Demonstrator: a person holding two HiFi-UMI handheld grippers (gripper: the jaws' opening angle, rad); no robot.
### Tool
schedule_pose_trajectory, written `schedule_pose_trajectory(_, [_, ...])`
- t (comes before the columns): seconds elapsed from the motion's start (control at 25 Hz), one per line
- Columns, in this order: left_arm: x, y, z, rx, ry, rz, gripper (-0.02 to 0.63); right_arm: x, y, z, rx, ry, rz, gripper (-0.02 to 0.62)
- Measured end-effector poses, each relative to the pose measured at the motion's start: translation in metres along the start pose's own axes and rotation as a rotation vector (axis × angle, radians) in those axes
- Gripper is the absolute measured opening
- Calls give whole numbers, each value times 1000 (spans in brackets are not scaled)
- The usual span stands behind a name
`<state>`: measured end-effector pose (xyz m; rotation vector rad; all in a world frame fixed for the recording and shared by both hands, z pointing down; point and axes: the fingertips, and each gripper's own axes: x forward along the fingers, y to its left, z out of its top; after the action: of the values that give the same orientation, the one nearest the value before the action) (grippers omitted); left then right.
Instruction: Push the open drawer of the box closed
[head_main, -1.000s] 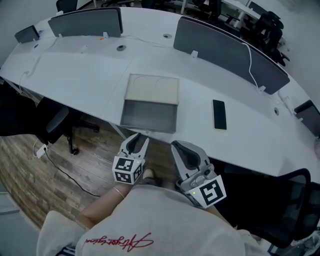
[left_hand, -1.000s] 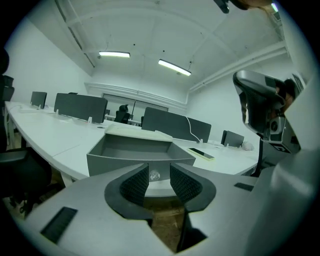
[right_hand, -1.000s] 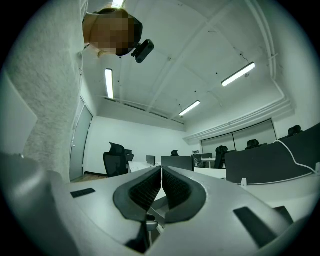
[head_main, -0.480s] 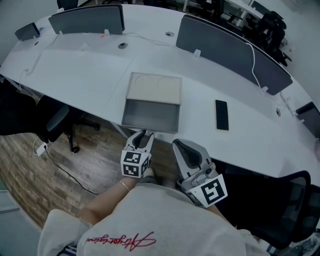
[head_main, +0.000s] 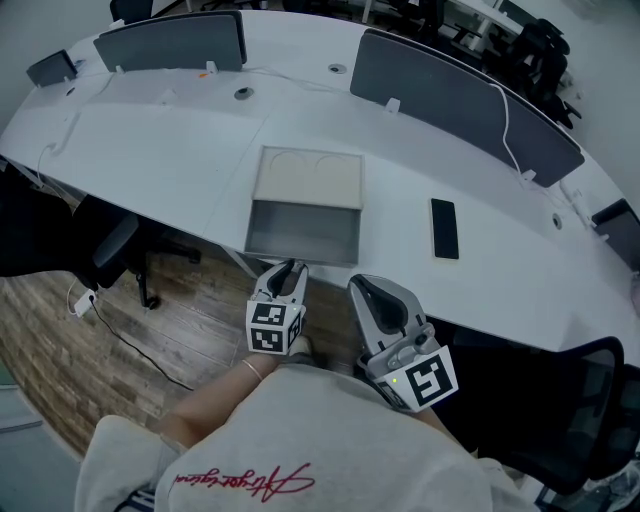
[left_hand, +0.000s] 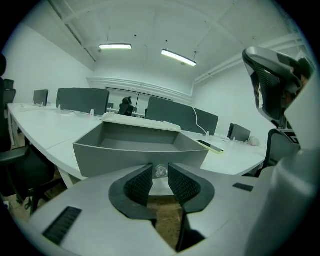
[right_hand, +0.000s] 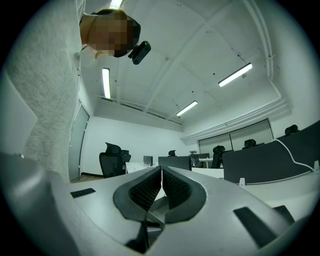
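Observation:
The box (head_main: 308, 177) has a beige top and sits on the white desk (head_main: 180, 150). Its grey drawer (head_main: 300, 232) is pulled out toward me, past the desk edge. My left gripper (head_main: 290, 268) hovers just short of the drawer's front wall (left_hand: 140, 157). Its jaws are closing with a narrow gap left. A small clear knob (left_hand: 160, 171) on the drawer front shows at the gap between the fingertips, untouched by the pads. My right gripper (head_main: 362, 288) is shut and empty, to the right of the left one below the desk edge, pointing up into the room (right_hand: 161, 172).
A black phone (head_main: 444, 228) lies on the desk right of the box. Grey divider panels (head_main: 450, 100) stand along the far side. Office chairs sit at the left (head_main: 105, 245) and lower right (head_main: 560, 400), over a wooden floor (head_main: 150, 330).
My left gripper has moved forward toward the drawer front and its jaws have narrowed. The right gripper has hardly shifted. The drawer stays open.

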<state>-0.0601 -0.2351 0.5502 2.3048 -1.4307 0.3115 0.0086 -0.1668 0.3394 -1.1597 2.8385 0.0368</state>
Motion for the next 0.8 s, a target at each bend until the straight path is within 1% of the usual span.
schedule_pose_trajectory(0.12, [2, -2, 1, -12, 5, 17, 109, -1, 0, -1, -3, 3, -5, 18])
schedule_pose_trajectory(0.32, [4, -2, 1, -50, 1, 79, 109, -4, -2, 1, -2, -1, -20, 18])
schedule_pose_trajectory(0.4, [6, -4, -3, -73, 29, 86, 109, -4, -2, 1, -8, -1, -23, 20])
schedule_pose_trajectory(0.48, [10, -7, -14, -91, 91, 80, 117, -5, -1, 2, -12, 2, -23, 18])
schedule_pose_trajectory(0.56, [13, -3, -18, -73, 111, 99, 115, -6, 1, 3, -14, 3, -21, 18])
schedule_pose_trajectory(0.68, [13, 2, -15, -55, 86, 125, 109, -10, 2, 3, -17, 7, -19, 20])
schedule_pose_trajectory(0.76, [13, 0, -12, -45, 73, 131, 83, -13, 1, 4, -15, 6, -21, 18])
schedule_pose_trajectory(0.8, [13, 0, -11, -39, 71, 132, 81, -14, 1, 5, -14, 5, -21, 20])
